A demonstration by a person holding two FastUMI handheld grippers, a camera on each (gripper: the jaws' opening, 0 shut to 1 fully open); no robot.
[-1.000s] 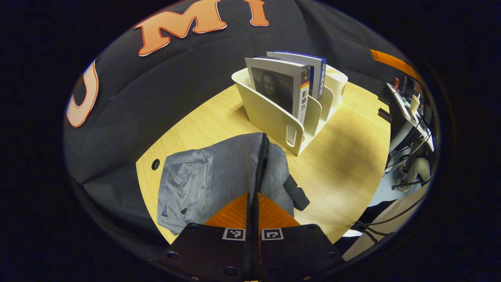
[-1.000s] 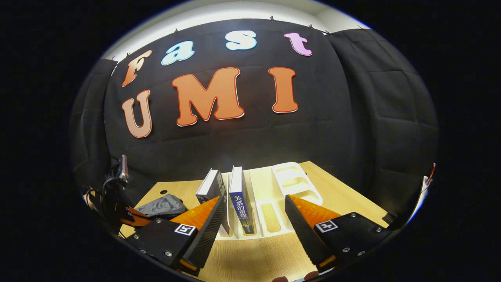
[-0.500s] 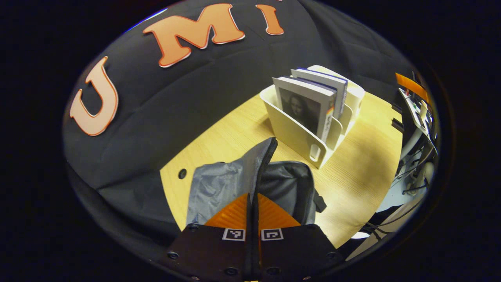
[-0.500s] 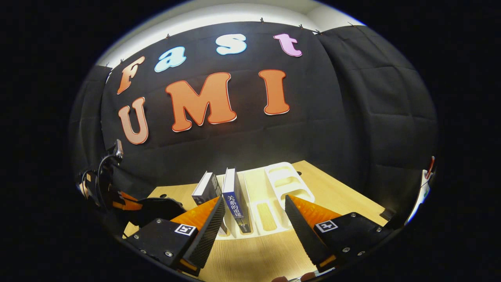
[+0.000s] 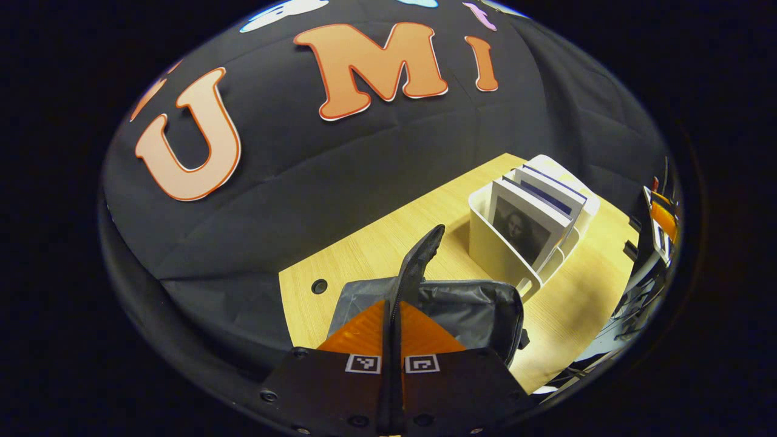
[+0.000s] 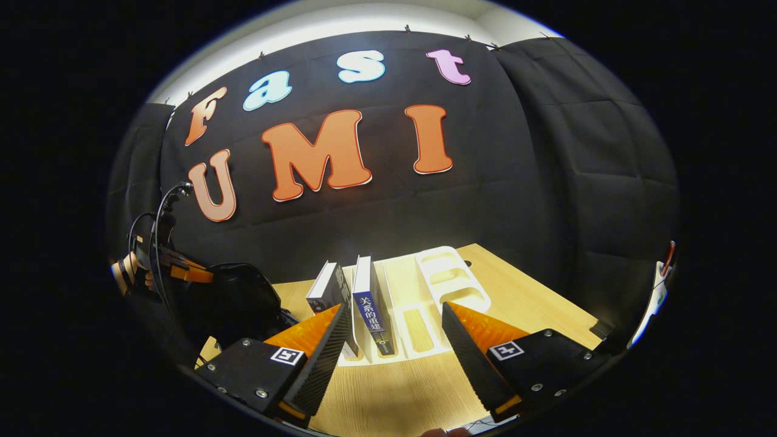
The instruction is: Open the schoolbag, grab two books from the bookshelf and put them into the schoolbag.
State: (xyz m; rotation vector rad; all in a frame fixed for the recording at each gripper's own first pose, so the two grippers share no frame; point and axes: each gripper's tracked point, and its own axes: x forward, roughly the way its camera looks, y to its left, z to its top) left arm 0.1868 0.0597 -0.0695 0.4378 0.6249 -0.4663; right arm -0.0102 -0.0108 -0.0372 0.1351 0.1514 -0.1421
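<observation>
My left gripper (image 5: 391, 309) is shut on the grey schoolbag's flap (image 5: 417, 261) and holds it lifted upright, so the schoolbag (image 5: 467, 312) gapes open on the table with its dark lining showing. Beyond it stands a cream bookshelf (image 5: 495, 252) holding two upright books, a portrait-cover book (image 5: 525, 227) in front and a blue-spined one (image 5: 555, 191) behind. In the right gripper view my right gripper (image 6: 391, 340) is open, facing the bookshelf (image 6: 425, 315); the blue-spined book (image 6: 369, 303) stands between its fingers, farther off. The raised schoolbag (image 6: 234, 303) and the other gripper (image 6: 173, 273) show at the left.
The light wooden table (image 5: 370, 249) carries everything and has a small round hole (image 5: 318, 286) near the bag. The black cloth wall closes in close behind. Office furniture and cables show past the table's right edge (image 5: 658, 243).
My left gripper has risen, pulling the schoolbag's flap up and opening the bag wide. The right gripper has stayed open in front of the bookshelf.
</observation>
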